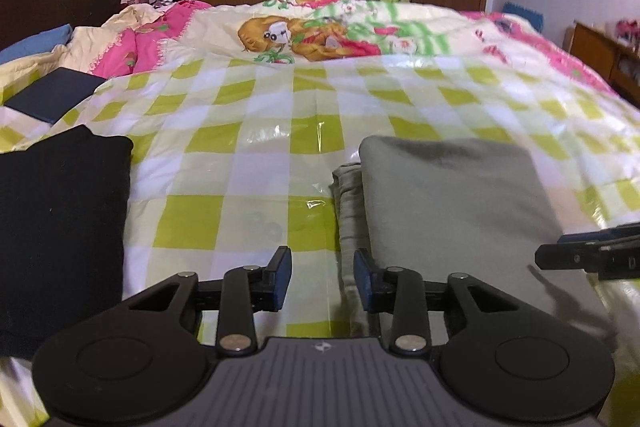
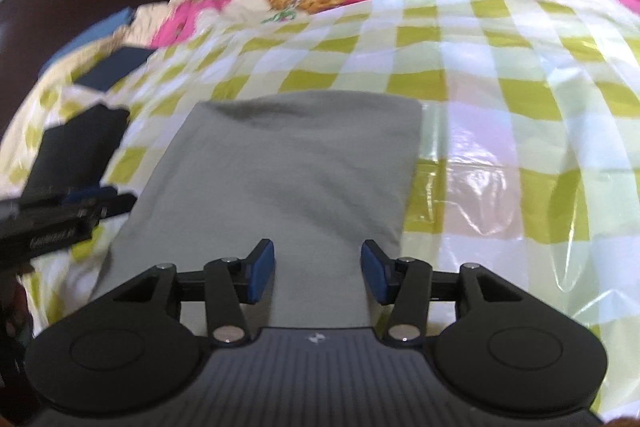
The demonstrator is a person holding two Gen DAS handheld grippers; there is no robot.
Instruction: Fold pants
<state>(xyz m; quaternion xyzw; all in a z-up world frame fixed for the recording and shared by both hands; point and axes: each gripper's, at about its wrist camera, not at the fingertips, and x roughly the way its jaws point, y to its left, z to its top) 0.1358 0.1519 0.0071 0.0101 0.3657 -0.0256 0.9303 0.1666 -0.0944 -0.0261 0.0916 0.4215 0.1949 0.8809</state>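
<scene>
The grey pants (image 2: 280,167) lie folded on the checkered plastic sheet (image 1: 248,163) near the bed's front edge. The right gripper (image 2: 318,273) hovers above their near part, released and empty. The left gripper (image 1: 322,277), also released and empty, is at their left edge, and black folded clothes (image 1: 60,227) lie further left.

The left gripper (image 1: 322,277) is hanging low with its jaws spread apart and nothing between the blue pads. The right gripper (image 2: 318,273) is sitting just beside it, jaws likewise parted wide and empty, both pointing forward the same way.
</scene>
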